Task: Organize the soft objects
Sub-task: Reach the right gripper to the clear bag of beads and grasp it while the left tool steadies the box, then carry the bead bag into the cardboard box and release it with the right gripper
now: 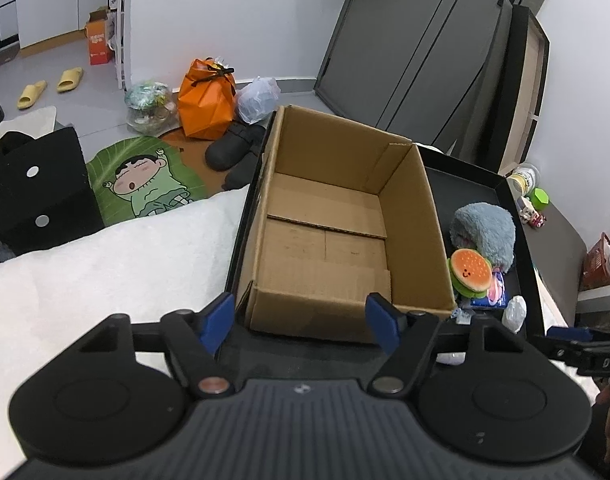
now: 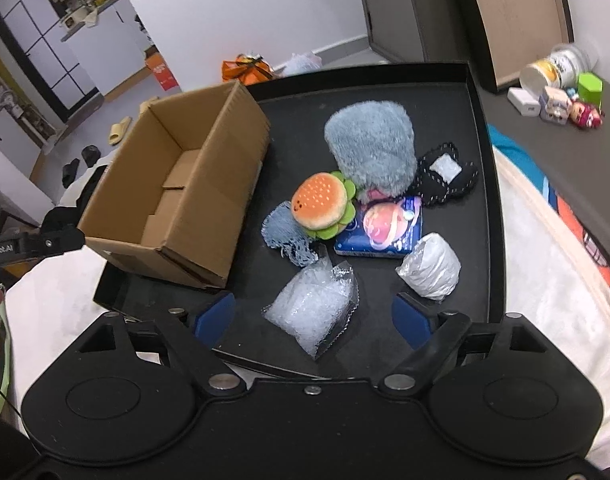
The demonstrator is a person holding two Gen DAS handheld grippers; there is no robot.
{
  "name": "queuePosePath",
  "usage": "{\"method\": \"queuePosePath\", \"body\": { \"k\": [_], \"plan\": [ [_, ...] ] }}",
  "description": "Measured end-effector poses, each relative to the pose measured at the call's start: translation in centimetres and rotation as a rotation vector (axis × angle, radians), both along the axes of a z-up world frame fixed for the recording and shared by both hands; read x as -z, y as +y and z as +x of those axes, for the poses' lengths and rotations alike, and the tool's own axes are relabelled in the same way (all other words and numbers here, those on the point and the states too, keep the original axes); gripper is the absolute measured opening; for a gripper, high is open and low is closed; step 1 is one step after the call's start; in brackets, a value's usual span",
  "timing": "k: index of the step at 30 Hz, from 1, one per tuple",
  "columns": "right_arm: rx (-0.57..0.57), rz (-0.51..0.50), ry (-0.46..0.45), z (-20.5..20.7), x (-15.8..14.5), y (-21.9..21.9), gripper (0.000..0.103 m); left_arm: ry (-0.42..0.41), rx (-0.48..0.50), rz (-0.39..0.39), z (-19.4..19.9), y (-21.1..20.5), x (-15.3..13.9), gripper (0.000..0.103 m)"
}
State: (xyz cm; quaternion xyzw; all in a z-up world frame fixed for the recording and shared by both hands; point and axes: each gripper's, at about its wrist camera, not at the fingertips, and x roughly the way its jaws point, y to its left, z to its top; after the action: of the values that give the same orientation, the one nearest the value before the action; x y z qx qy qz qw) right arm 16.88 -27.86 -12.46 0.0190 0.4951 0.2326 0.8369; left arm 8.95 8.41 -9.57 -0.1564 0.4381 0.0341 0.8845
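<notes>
An open, empty cardboard box (image 1: 329,224) (image 2: 177,184) stands on the left of a black tray (image 2: 481,184). Beside it on the tray lie a grey furry plush (image 2: 371,148) (image 1: 485,232), a burger plush (image 2: 323,204) (image 1: 471,270), a blue packet (image 2: 385,228), a blue knitted piece (image 2: 285,232), a black stitched pouch (image 2: 445,176), a clear bag of pellets (image 2: 313,308) and a white wrapped bundle (image 2: 431,266). My left gripper (image 1: 299,322) is open and empty at the box's near wall. My right gripper (image 2: 313,320) is open, its fingers either side of the pellet bag.
The tray rests on a white blanket (image 1: 85,280). A grey ledge at the right holds small toys (image 2: 573,108) and a jar (image 2: 553,68). On the floor are an orange bag (image 1: 205,98), slippers (image 1: 49,86) and a cartoon mat (image 1: 145,184).
</notes>
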Motion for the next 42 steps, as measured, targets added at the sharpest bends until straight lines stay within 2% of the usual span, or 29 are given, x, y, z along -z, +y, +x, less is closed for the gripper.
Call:
{"method": "queuePosePath", "body": {
  "k": [7,15,24,26,28,30,33,42],
  "plan": [
    [0.005,-0.036,0.039,0.9,2.2,1.5,0.082,0.002,-0.005,-0.015,1.4,0.9,0.9,0.063],
    [0.021,-0.056,0.064,1.3,3.9,2.5,0.079,0.012,-0.042,-0.023,2.8,2.2,2.0,0.049],
    [0.054,-0.058,0.063,1.3,5.2,4.0,0.077,0.040,-0.032,-0.022,4.2,2.5,3.4,0.045],
    [0.048,-0.052,0.064,1.2,5.6,4.4,0.070,0.043,0.009,-0.002,4.5,2.3,3.6,0.037],
    [0.050,-0.038,0.081,1.2,6.1,4.5,0.053,0.051,0.030,0.030,4.7,2.0,3.7,0.032],
    [0.053,-0.027,0.087,1.1,6.5,4.7,0.048,0.055,0.032,0.040,4.7,1.9,3.7,0.021],
    [0.057,-0.021,0.072,0.6,6.2,4.7,0.043,0.064,0.036,0.076,4.6,1.8,3.7,0.011],
    [0.094,0.054,0.026,-0.7,3.3,3.0,0.042,0.074,0.045,0.090,3.1,1.7,3.0,0.011]
  ]
}}
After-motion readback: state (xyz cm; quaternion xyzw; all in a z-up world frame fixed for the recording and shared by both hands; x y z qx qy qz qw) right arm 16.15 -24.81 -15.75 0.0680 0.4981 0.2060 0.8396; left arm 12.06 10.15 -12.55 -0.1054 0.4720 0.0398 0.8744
